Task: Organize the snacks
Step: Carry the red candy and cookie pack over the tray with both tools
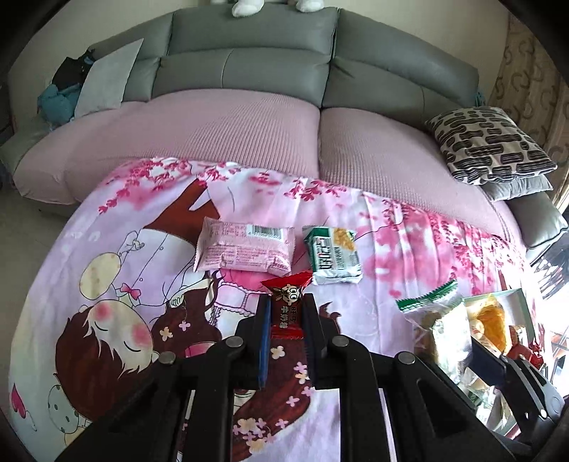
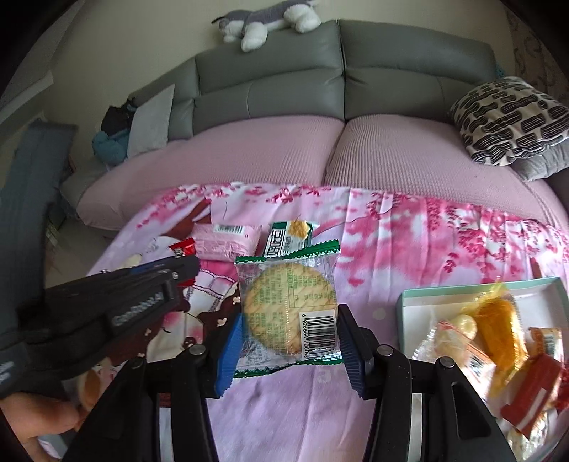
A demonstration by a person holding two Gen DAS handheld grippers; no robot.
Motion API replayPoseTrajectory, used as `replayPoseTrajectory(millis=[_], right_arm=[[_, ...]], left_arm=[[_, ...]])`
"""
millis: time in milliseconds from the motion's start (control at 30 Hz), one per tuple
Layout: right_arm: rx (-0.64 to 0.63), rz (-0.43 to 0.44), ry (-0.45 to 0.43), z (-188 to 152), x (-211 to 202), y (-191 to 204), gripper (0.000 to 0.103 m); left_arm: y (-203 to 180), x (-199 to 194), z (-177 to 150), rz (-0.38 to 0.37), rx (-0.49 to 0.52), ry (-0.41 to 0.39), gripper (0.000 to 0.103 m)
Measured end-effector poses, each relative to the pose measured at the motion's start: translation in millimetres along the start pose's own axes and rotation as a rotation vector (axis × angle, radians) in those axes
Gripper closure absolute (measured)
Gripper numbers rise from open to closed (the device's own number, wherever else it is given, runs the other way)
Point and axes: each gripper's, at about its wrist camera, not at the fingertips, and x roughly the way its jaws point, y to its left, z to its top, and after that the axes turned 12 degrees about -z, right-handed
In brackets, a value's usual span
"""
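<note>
On pink printed cloth spread over a table in front of a grey sofa w/ ribbed pink seat covers: snacks scattered, two claws up off the surface. Left gripper pressed tight on a small red candy, glossy foil, twisted crimped ends, cartoon face on the wrapper; candy stands upright between the blue ribbed pads, clear of the cloth. Right gripper pinching a biscuit pack by its side edges, about half spread: clear crinkly film, green zigzag seals top and bottom, white barcode patch, one round golden biscuit w/ lattice surface inside. Pack held flat-on to the cam, above the cloth. Far side of the cloth, lying flat: pink pack, soft pillow shape, matte, barcode up; just beside it to the right a green-white pack, rectangular, slightly crumpled. Box near right edge of the cloth, shallow, pale teal rim, white inside, holding mixed sweets: orange cellophane twist, pale round ones in clear wrap, red-white packets; contents blurred. Patterned cushion, black-cream blocks, on the sofa's right end. Plush toy, grey-white, lies on the sofa back. A hand shows low left in right wrist view.
</note>
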Motion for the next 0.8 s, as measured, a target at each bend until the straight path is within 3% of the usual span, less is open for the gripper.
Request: replayPoseTrajectory(millis=[200,467,800], right_arm=[[0.050,-0.025,-0.020,-4.7,-26.2,-18.6,0.050],[0.143,-0.076,-0.038,-16.5,-52.1,-66.5,0.050],[0.320,-0.268,-0.030,-29.5,-70.6,-163.4,0.050]], left_arm=[[-24.7,-14.9,-2.4,-0.017,0.048,-0.032,0.086],[-70.2,-32.2,-4.0,-0.093,0.133,-0.076,0.086],[-145.1,-18.0,-29.2,-0.210,0.293,0.009,0.086]])
